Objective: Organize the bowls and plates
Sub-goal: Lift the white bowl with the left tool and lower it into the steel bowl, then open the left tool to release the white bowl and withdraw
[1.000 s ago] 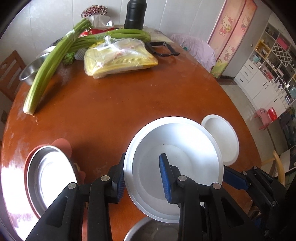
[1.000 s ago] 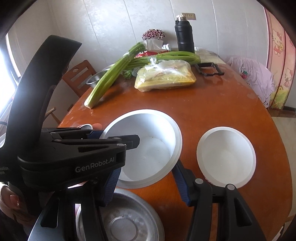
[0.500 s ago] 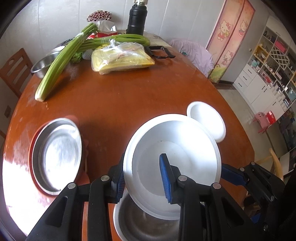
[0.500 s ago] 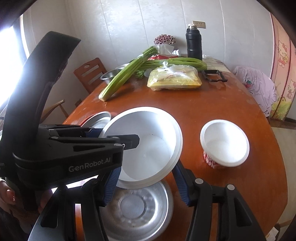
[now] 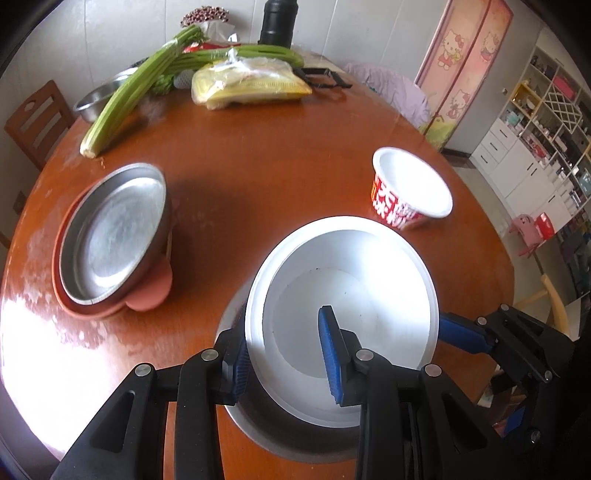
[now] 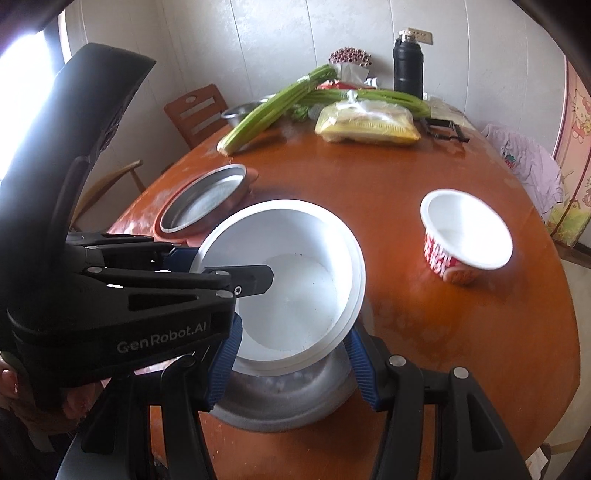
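My left gripper [image 5: 286,354] is shut on the near rim of a large white bowl [image 5: 362,295], one finger inside, one outside. It holds the bowl tilted just above a steel bowl [image 5: 295,439] at the table's front edge. The left gripper also shows in the right wrist view [image 6: 207,273], clamped on the white bowl [image 6: 295,295] over the steel bowl [image 6: 288,402]. My right gripper [image 6: 295,362] is open, its blue pads on either side of the white bowl's near rim. A steel plate [image 5: 110,229] sits on an orange plate [image 5: 147,299] at left.
A red-and-white paper noodle cup [image 5: 406,188] stands at the right. Celery [image 5: 129,92], a yellow bagged package [image 5: 251,85], a steel basin [image 5: 96,99] and a black flask [image 5: 277,18] are at the table's far side. Wooden chairs stand at left.
The white bowl, held by my left gripper, has moved back toward the front edge and now hangs over the steel bowl. Both cameras have drawn back and risen.
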